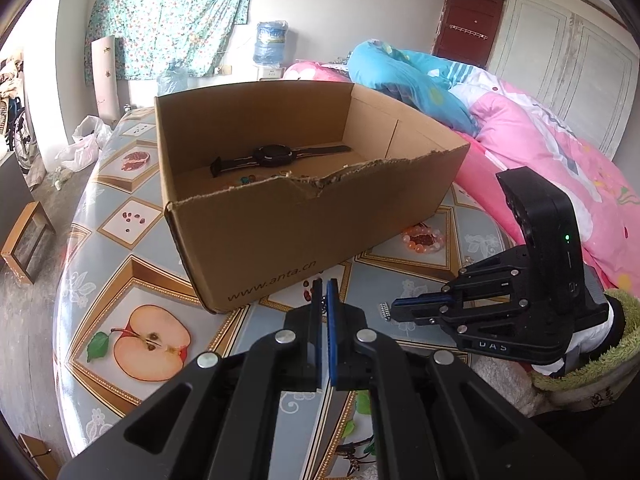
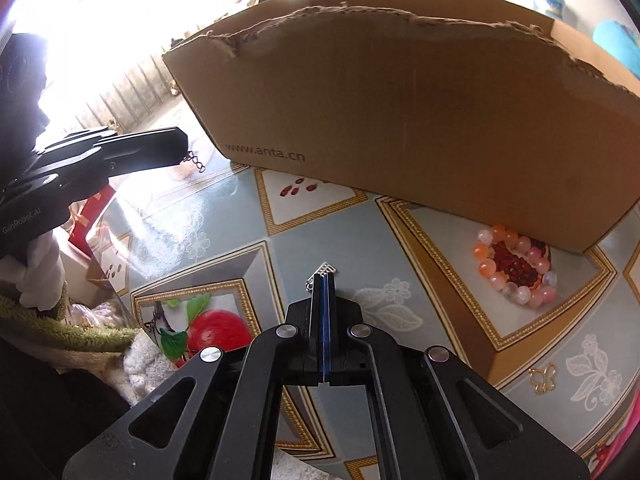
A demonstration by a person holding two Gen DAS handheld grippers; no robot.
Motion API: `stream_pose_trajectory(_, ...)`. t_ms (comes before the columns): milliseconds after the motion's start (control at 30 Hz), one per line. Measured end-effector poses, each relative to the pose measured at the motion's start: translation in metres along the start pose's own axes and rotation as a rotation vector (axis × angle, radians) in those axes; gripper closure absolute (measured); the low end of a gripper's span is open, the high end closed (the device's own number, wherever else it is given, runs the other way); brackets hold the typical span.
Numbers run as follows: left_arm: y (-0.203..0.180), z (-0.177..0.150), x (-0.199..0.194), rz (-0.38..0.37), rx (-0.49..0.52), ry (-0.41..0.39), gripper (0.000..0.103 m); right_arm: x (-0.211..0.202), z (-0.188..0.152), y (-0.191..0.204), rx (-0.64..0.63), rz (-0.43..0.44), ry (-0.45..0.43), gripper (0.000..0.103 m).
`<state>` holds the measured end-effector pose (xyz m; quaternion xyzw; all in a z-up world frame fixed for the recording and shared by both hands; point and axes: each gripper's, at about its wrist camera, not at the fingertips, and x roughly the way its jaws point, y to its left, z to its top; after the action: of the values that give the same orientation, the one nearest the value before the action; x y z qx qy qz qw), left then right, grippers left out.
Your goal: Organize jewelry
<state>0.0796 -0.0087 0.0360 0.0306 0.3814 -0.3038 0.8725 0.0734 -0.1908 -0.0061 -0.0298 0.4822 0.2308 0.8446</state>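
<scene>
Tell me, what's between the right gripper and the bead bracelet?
Nothing to pick up: only bare tablecloth with a printed white flower lies between the right gripper and the bracelet. The right wrist view shows it.

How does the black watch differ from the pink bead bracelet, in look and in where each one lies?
The black watch lies inside the cardboard box; the pink bead bracelet lies outside on the table, close beside the box wall. The watch is dark, with a flat strap stretched out straight; the bracelet is a closed ring of round, translucent pink and orange beads. Neither is held by any tongs.
</scene>
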Motion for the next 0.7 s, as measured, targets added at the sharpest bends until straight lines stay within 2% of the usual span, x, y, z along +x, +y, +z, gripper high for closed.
stream_pose_trajectory(133, 0.0, 0.0, 0.001, 0.002, -0.005, 0.002, 0.101, 0.004, 0.004, 0.01, -0.009, 0.027, -0.003, 0.103)
stream_pose_trajectory(300, 0.002, 0.0, 0.001, 0.005, -0.004, 0.004, 0.101, 0.0, 0.007, 0.011, -0.018, -0.01, -0.02, 0.099)
stream_pose_trajectory(333, 0.003, -0.001, 0.002, 0.005, -0.005, 0.005, 0.101, -0.004, 0.006, 0.009, -0.012, -0.015, -0.027, 0.096)
stream_pose_trajectory(400, 0.004, -0.001, 0.003, 0.003, -0.009, 0.007, 0.101, -0.003, 0.006, 0.009, -0.003, -0.033, -0.041, 0.081)
stream_pose_trajectory(667, 0.003, -0.001, 0.006, 0.0, -0.012, 0.013, 0.101, 0.012, 0.007, 0.026, -0.086, -0.123, -0.036, 0.081)
stream_pose_trajectory(700, 0.003, -0.001, 0.007, 0.0, -0.012, 0.013, 0.101, 0.021, 0.008, 0.038, -0.103, -0.135, -0.036, 0.081)
